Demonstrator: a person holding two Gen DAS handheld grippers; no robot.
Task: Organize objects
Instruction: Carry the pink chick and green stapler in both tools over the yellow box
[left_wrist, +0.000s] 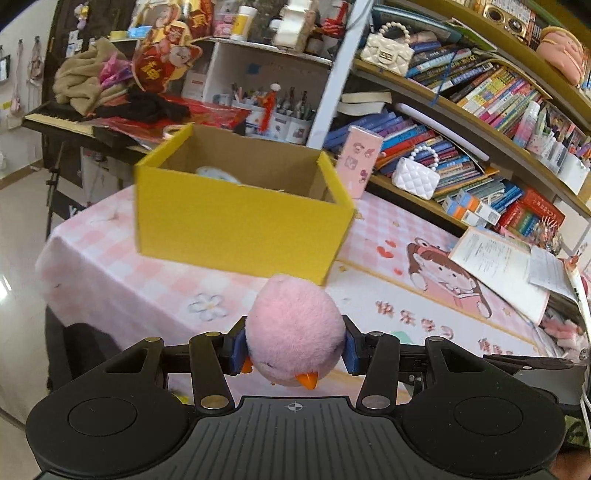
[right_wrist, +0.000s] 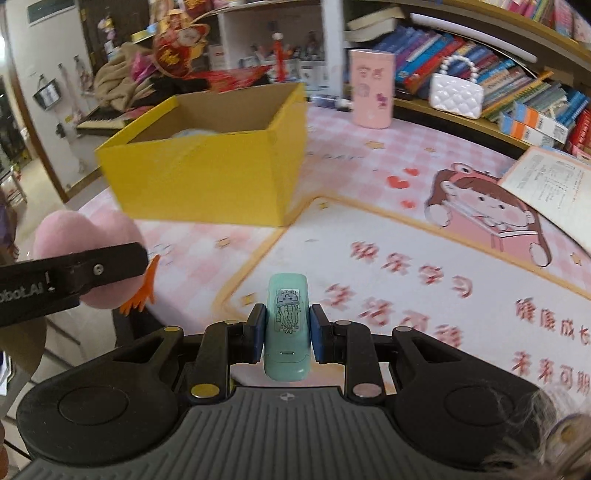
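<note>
Bench (left_wrist: 110, 273) with pink checked cloth carries open yellow box (left_wrist: 240, 218), something pale inside. Left gripper (left_wrist: 293, 349): fingers part-open, clamped on pink plush bird (left_wrist: 293, 328), held above bench just short of box. Right gripper (right_wrist: 286, 332): fingers narrow, pinching small mint-green case (right_wrist: 286, 328) above bench

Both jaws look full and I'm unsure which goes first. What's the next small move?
Probably carry the pink plush bird in the left gripper forward over the open yellow box and release it there. The box sits just ahead of it; the right gripper, clamped on the mint-green device, is farther back.
</note>
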